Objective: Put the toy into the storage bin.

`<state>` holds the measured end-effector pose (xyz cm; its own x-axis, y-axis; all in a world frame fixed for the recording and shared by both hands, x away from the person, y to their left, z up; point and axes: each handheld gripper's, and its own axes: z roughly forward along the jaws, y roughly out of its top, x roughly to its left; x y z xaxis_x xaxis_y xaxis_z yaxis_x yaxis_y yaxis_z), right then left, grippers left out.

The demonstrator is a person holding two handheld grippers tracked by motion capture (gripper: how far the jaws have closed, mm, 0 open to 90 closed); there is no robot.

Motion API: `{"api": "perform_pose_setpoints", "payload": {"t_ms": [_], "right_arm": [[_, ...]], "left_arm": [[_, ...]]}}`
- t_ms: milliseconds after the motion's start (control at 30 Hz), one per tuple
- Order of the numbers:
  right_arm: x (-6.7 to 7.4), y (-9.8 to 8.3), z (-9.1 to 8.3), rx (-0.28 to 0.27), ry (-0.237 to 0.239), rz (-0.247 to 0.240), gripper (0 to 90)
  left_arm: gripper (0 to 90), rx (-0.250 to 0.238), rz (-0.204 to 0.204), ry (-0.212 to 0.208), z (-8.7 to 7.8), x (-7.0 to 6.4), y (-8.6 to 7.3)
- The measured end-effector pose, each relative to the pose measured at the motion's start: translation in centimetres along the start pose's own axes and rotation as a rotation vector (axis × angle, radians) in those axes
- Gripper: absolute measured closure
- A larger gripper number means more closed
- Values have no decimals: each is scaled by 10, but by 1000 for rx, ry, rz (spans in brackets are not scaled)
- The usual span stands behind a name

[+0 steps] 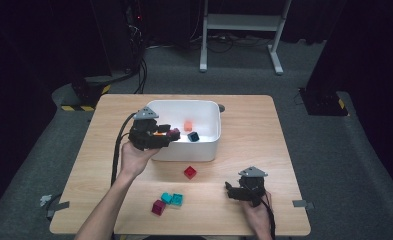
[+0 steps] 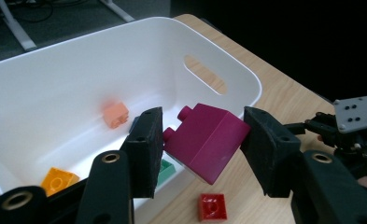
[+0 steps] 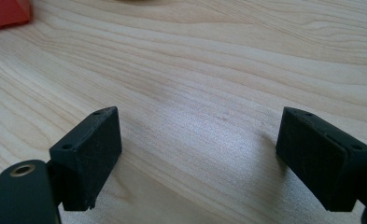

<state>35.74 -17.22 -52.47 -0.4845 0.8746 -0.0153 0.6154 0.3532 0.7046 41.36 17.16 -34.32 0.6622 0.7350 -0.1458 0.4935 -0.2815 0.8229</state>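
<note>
The bench was light wood w/ rounded corners, and the white bin sat on its far-middle part, one handle slot in the end wall. In the bin: an orange block and a dark blue block on the floor, plus, in the left gripper view, a yellow-orange block and a green block near the close wall.

Left gripper hung over the bin's near-left rim. Its jaws were clamped on a magenta block, tilted, studs toward one pad, lifted clear of the bench and just about over the rim. Right gripper rested low at the near-right of the bench, jaws spread wide w/ nothing between them, bare wood under them.

Loose on the bench: red block just in front of the bin, then a cluster nearer the person, two teal blocks touching and a second magenta block beside them.

Step in hand, as I read it: carrying the held block to the bin for drop-off, approx. mid-job w/ four pcs left outside. Next move probably needs the left gripper further inside past the rim, then jaws released so the block falls clear of the wall. The tilt could make it roll on landing.
</note>
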Motion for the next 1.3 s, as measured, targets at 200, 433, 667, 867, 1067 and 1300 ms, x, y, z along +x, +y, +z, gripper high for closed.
{"api": "perform_pose_setpoints", "payload": {"t_ms": [200, 433, 667, 867, 1067, 1300], "right_arm": [[0, 0, 0, 0, 0, 0, 139], [0, 0, 0, 0, 0, 0, 139], [0, 0, 0, 0, 0, 0, 139], [0, 0, 0, 0, 0, 0, 139], [0, 0, 0, -1, 0, 1, 139], [0, 0, 0, 0, 0, 0, 139]], "left_arm": [[492, 2, -26, 25, 5, 11, 5], [492, -8, -59, 57, 20, 22, 8], [492, 4, -77, 81, 35, 27, 9], [491, 19, -89, 90, 47, 31, 9], [490, 33, -100, 98, 56, 32, 8], [476, 62, -119, 107, 64, 37, 7]]}}
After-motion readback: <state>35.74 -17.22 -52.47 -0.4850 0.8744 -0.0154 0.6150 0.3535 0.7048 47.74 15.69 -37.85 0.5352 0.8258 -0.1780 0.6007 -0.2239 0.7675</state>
